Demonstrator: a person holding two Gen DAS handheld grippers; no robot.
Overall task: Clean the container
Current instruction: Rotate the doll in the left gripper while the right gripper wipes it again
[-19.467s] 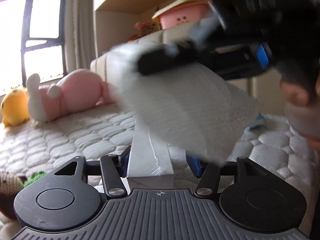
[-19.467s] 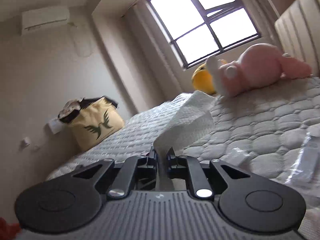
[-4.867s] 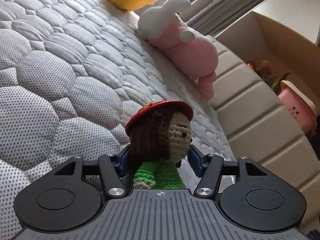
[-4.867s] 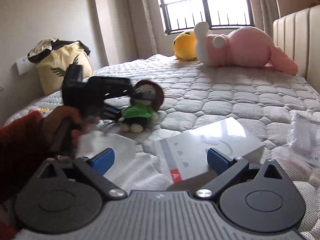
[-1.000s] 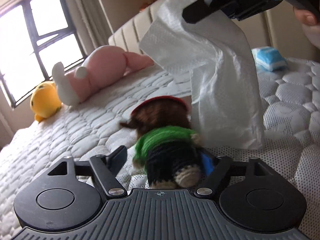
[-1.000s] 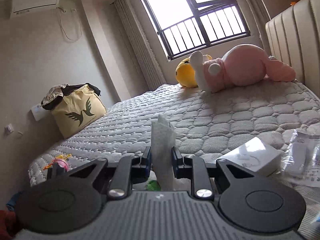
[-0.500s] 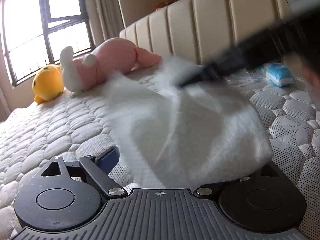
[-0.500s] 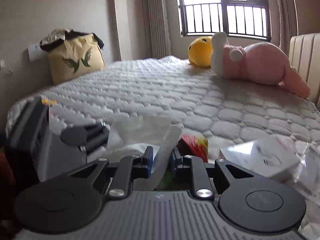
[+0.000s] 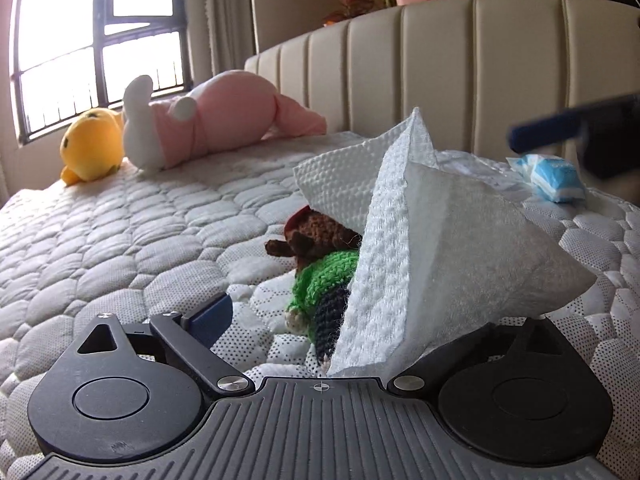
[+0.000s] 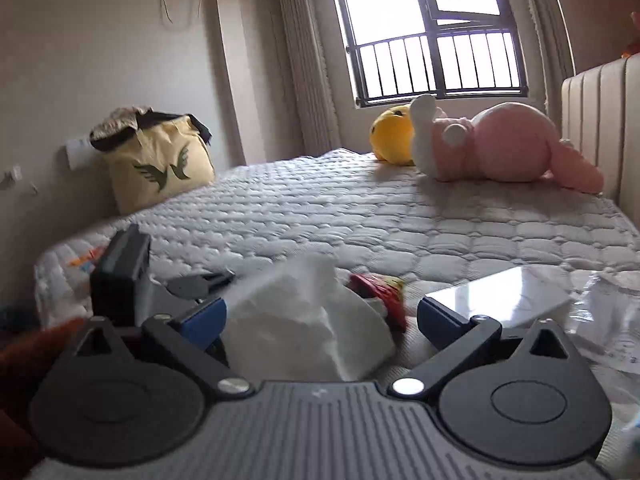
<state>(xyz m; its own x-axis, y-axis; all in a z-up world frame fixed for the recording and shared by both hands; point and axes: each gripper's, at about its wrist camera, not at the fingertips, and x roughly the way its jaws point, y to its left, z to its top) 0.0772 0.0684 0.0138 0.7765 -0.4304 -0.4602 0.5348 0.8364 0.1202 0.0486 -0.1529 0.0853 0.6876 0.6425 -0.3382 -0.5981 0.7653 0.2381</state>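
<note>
White box [image 10: 500, 296]: flat on mattress [image 10: 360, 216], near right, beyond right finger of right gripper [image 10: 320, 320]. Likely rigid, light, glossy and slippery; best taken across narrow sides. Paper towel [image 9: 432, 240]: soft, crumpled, draped over crochet doll [image 9: 320, 276], tearing easily; best pinched at a fold. Right gripper: fingers spread wide, empty, towel between. Left gripper [image 9: 360, 332]: left finger set wide, right one hidden under towel, holding nothing. Far: pink plush [image 10: 500, 144], yellow plush [image 10: 390, 136]. Left: tote bag [image 10: 156, 160].

Home bedroom: quilted mattress [image 10: 400, 216], padded headboard [image 9: 460, 64], plush toys [image 10: 500, 144].
</note>
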